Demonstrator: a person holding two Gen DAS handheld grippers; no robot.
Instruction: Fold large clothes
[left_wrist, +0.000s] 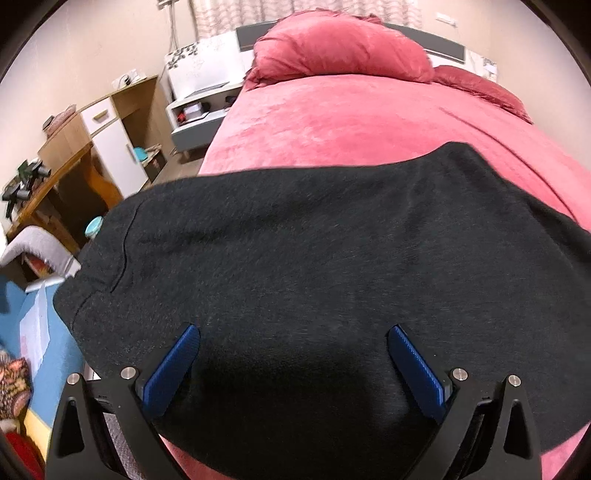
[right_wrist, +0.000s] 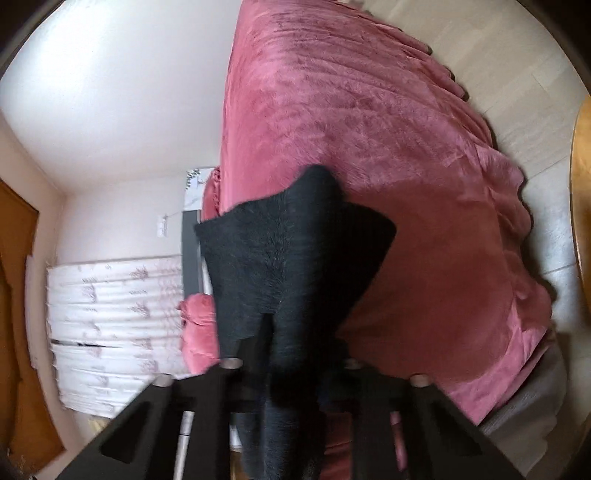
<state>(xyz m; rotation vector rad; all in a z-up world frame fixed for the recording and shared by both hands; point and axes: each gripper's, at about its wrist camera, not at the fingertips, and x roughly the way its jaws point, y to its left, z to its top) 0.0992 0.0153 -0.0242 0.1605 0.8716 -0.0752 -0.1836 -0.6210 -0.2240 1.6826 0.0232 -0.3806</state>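
Holding the black cloth (right_wrist: 295, 266) tight, the right gripper (right_wrist: 291, 369) has its fingers pinched on it. The left gripper (left_wrist: 291, 343) is wide open, empty, above cloth lying on the bed (left_wrist: 369, 122). Pull slowly toward 12 o'clock, keeping the edges even.

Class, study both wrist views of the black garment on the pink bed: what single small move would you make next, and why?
Probably bring the left claw down and shut it on the black garment. Its blue pads stand wide apart above the cloth, holding nothing, while the right claw is already shut on a bunched fold of the garment lifted off the pink bedspread. Both grips seem needed to fold it.
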